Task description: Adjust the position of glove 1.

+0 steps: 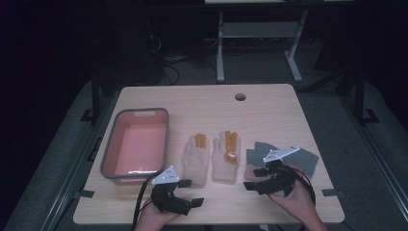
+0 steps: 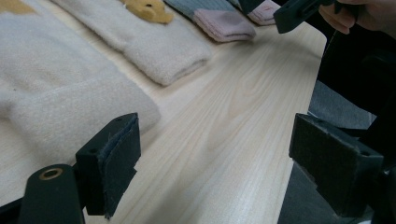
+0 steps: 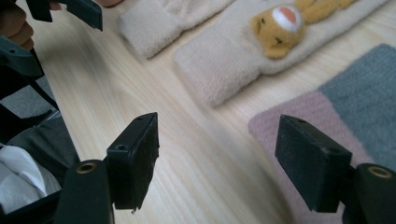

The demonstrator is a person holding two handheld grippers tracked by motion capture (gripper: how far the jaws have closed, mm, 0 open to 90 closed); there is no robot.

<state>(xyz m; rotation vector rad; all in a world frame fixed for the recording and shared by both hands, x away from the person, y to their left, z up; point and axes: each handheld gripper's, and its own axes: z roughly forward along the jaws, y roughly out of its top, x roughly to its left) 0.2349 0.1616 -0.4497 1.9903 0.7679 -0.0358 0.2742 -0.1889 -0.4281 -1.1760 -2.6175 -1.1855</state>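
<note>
Both tools are wide open and holding nothing, low in the frame. The left tool [image 1: 185, 192] sits just below the left mitten [image 1: 196, 156], the right tool [image 1: 253, 179] by the grey mitten [image 1: 308, 158]. I'd grab cuffs flat, then drop them in the bin [image 1: 108, 161] at left.

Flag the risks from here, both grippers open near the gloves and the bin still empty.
1. The two cream fleece gloves lie close side by side, so the open left gripper may pinch or drag both.
2. The right gripper hangs over the pink cuff of the grey knit gloves, which seem stacked; it could lift just one layer.
3. The pink plastic bin with the grey rim sits left, so the right hand's carry may sweep across the cream gloves.
</note>
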